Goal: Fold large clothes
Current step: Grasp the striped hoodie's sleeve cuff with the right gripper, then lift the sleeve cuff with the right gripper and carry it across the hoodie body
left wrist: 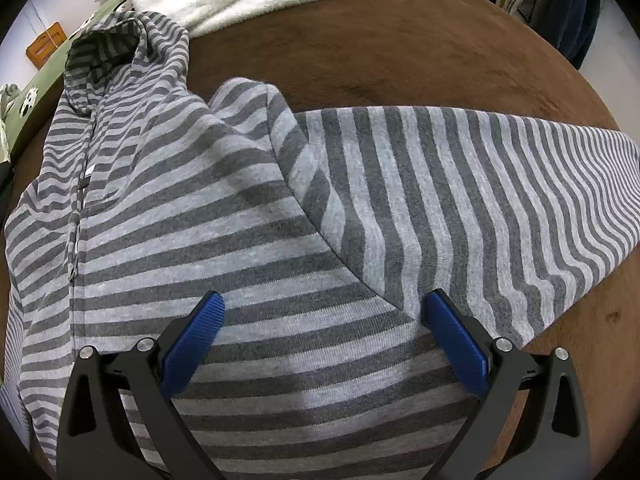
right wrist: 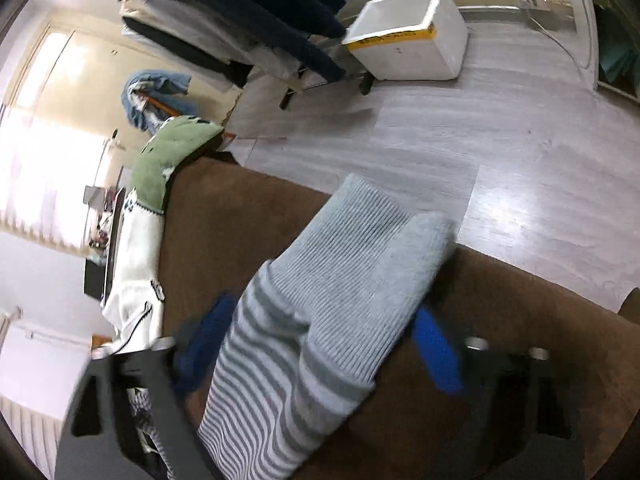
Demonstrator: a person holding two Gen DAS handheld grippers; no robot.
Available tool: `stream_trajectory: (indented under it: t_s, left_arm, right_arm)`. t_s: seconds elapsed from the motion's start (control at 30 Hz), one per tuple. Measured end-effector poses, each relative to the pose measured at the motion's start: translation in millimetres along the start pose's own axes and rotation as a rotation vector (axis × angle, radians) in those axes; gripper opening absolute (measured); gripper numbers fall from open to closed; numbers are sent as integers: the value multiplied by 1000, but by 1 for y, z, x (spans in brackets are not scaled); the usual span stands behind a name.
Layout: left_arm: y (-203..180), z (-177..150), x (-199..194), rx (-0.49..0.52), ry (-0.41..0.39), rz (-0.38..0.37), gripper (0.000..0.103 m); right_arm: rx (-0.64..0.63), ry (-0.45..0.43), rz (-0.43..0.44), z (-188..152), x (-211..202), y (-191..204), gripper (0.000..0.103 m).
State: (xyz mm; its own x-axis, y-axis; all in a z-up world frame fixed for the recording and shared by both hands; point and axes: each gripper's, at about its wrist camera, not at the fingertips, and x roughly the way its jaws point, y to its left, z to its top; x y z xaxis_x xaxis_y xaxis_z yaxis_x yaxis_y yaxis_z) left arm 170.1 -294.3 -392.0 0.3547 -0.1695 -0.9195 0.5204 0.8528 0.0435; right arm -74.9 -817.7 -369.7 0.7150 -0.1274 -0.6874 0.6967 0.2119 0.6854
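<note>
Striped shirt [left wrist: 224, 208] spread on brown cover [left wrist: 400, 60]; left gripper [left wrist: 324, 320] open above its body. Sleeve [right wrist: 340, 264] toward 12 o'clock reaches the cover's edge, between the right gripper [right wrist: 324, 332] jaws, which stand apart

A lived-in domestic room used for sorting laundry.

A brown plush-covered worktop [left wrist: 400, 40] carries a striped grey garment [left wrist: 240, 208], with white and green clothes [right wrist: 136, 240] heaped along its far edge. Beyond it, dark garments hang on a wheeled clothes rack [right wrist: 248, 12] over pale wood-look flooring [right wrist: 460, 128]. A white foam box [right wrist: 408, 36] sits on the floor by the wall, a radiator [right wrist: 24, 420] stands at one side, and daylight enters through a blinded window [right wrist: 44, 176].
</note>
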Motion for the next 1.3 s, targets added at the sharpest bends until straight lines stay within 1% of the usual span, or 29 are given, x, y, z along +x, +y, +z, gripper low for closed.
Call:
stream_trajectory:
  t_s: [0.03,0.1,0.17,0.2,0.27,0.43,0.53,0.63,0.7,0.8,0.87,0.93,0.97,1.07,1.13,1.2,1.3]
  left_arm:
    - [0,-1,-1,-2,-3,1,98]
    - [1,-3,-1,-8,-8,5,98]
    - [1,-5,-2,-14,-13,8,98]
    - [1,-7,-2,-17,-15,9,98]
    - [0,-11,-3,-23,-20,11,98]
    - [-1,-18,-4,-47,-26,20,98]
    - [-3,-19,-5,-57,-28,24,98]
    - [-5,-21,-6,-69,-24,28,98]
    - [-7,-20,-8,-75,-12,33,98]
    - [-5,-16,-17,-77,2,41,97]
    - [-3,-16,-28,-64,8,64,97]
    - [3,-20,-40,-58,0,78,97]
    - [6,-21,-46,-59,-5,79,97]
    - [24,-38,-68,-54,-16,105,97]
    - [40,-56,-81,-58,-17,128,97]
    - [61,-75,-91,-62,-10,163,97]
    - [91,-98,-104,-73,3,201,97]
  right_arm:
    - [4,-3,-11,1,1,-1,59]
    - [5,-9,-13,1,1,-3,26]
    - [17,-8,23,0,1,-6,21]
    - [9,-15,20,-2,0,-6,18]
    - [-56,-33,-25,-4,-4,5,17]
    - [-170,-55,-49,-7,-17,40,16]
    - [-272,-73,-81,-12,-31,69,16]
    - [-359,-98,-89,-25,-52,104,16]
    - [-396,-115,-79,-34,-67,125,16]
    - [-474,-146,-51,-55,-100,170,15]
    - [-517,-157,-34,-68,-116,196,15]
    - [-581,-168,-7,-89,-137,232,15]
    - [-598,-173,2,-97,-144,243,15]
    - [-683,-187,51,-136,-168,293,15]
    - [-726,-188,102,-162,-180,324,15]
    - [-762,-183,156,-186,-188,351,15]
    - [-820,-153,258,-232,-194,400,15]
